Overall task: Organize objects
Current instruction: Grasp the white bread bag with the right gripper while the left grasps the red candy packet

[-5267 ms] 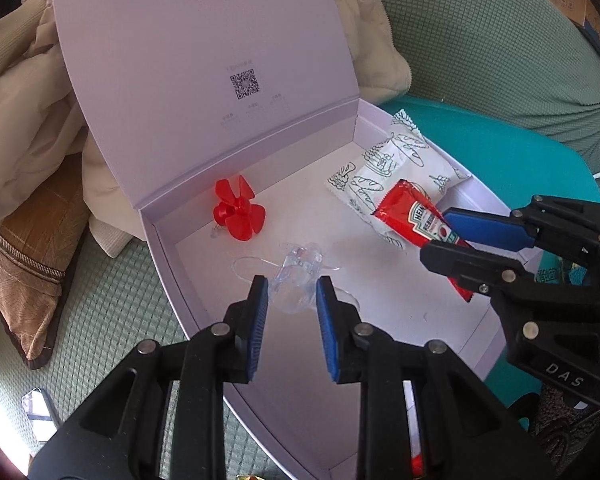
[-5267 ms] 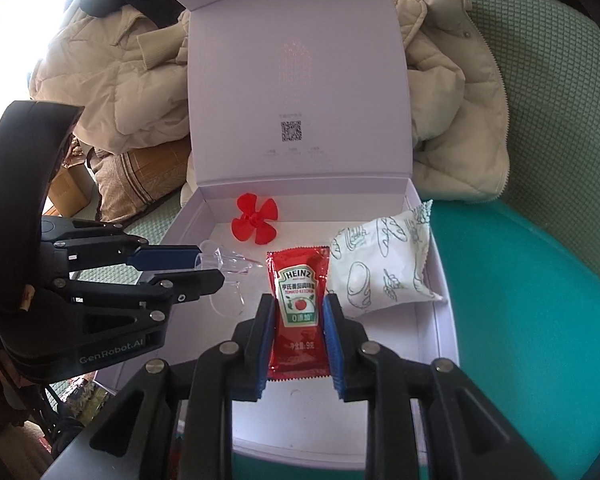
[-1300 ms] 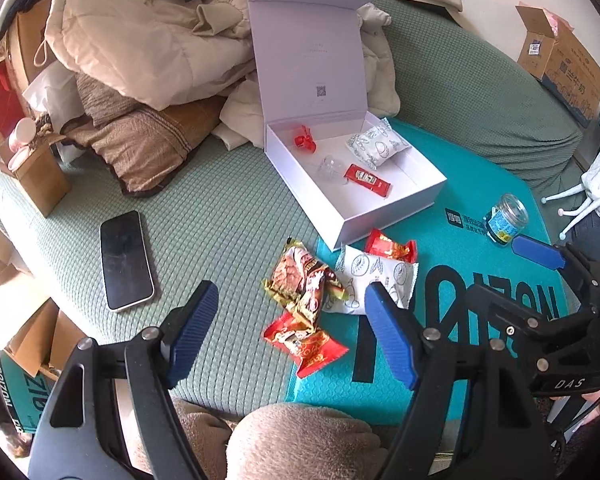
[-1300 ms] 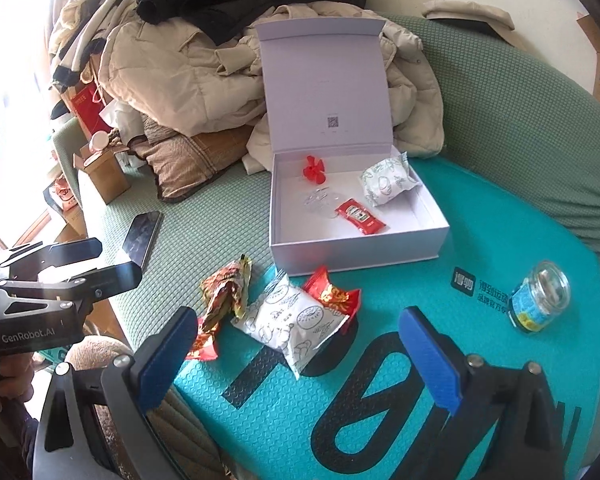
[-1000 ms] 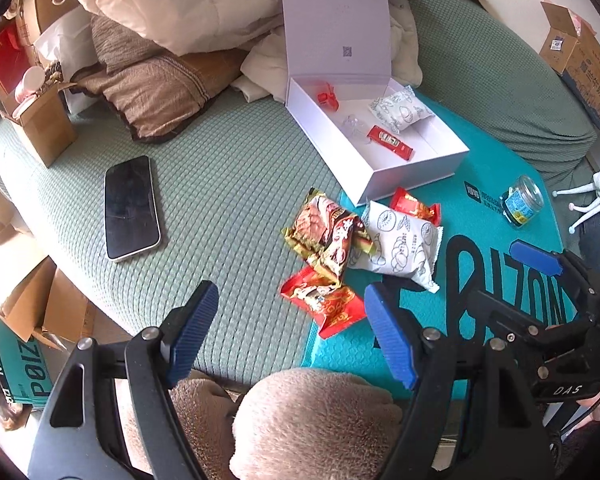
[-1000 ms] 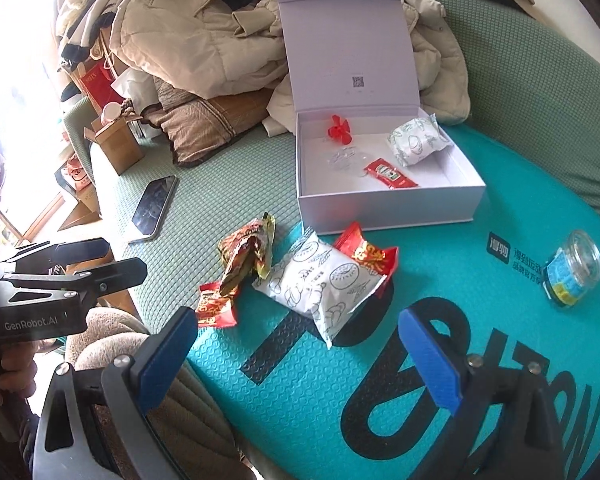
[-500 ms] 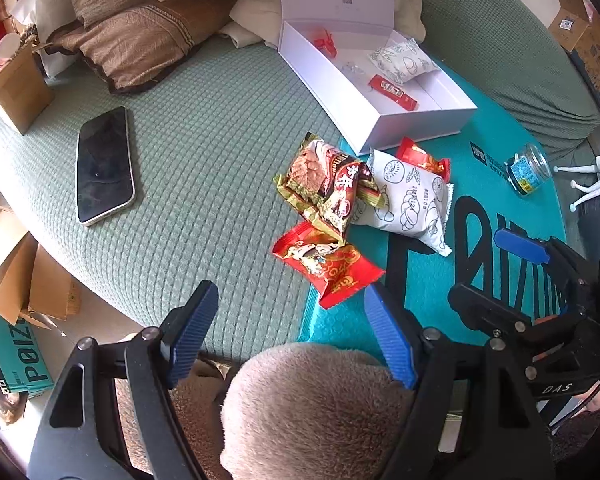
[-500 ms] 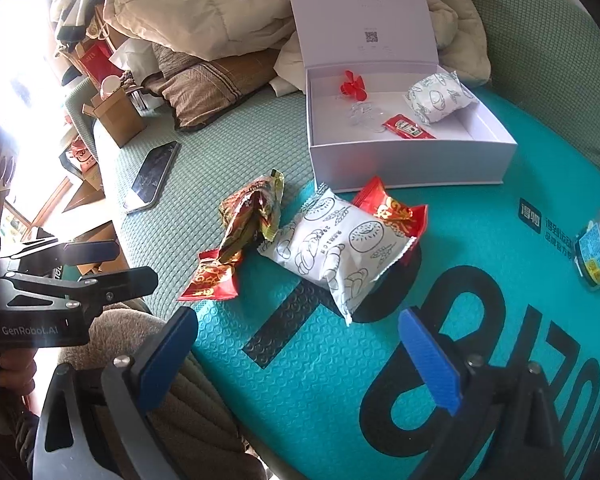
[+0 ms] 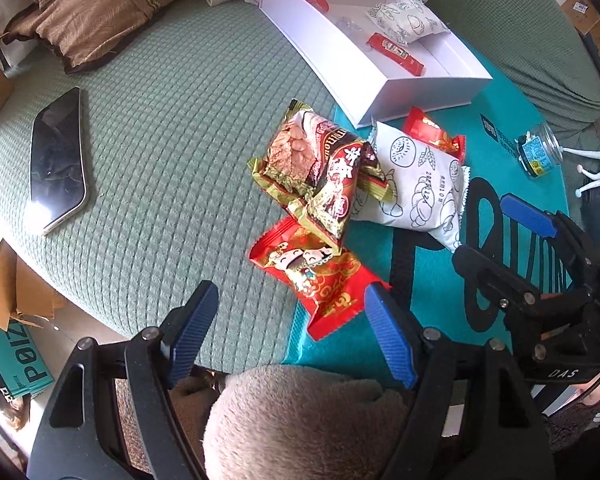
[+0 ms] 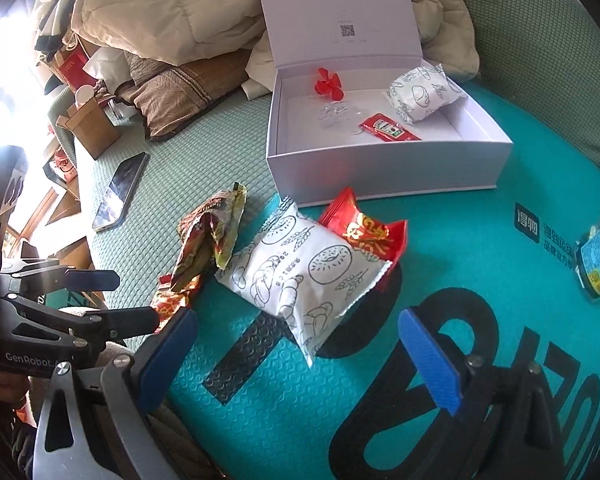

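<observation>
Both tongs had dropped from the box [image 10: 384, 168] toward the snack pile, wide open and empty. Left tongs [image 9: 288, 320] hovered over the red packet [image 9: 316, 280] at lower centre; right tongs [image 10: 300, 348] neared the white packet [image 10: 304, 272]. Overlapping wrappers risked snagging a neighbour or slipping.

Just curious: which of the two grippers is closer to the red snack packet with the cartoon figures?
Left. The left gripper, open, hangs right over the red snack packet; the right gripper, open too, sits off to the side, over the teal mat.
</observation>
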A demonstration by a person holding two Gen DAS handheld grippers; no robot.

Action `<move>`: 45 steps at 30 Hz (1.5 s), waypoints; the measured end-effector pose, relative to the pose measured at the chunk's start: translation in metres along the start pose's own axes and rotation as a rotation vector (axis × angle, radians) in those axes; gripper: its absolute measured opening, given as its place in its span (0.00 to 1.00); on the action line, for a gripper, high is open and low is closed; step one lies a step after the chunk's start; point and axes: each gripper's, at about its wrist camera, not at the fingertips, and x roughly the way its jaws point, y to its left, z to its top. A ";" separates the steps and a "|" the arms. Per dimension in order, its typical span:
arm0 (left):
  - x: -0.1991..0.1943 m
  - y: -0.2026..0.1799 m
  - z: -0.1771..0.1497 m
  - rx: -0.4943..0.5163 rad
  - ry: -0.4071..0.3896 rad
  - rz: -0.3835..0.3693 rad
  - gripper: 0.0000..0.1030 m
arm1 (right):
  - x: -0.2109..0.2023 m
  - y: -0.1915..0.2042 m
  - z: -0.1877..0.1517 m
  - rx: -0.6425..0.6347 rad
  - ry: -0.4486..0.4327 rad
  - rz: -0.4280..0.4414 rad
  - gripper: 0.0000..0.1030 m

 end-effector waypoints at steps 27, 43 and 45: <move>0.031 0.014 0.015 -0.111 0.103 -0.181 0.36 | 0.057 -0.016 0.023 0.098 0.070 0.026 0.89; 0.000 0.041 0.002 -0.077 -0.005 -0.258 0.31 | 0.022 -0.016 0.000 0.073 0.021 0.083 0.54; -0.001 0.034 -0.002 -0.048 0.000 -0.271 0.31 | 0.018 -0.017 -0.004 0.073 0.026 0.084 0.54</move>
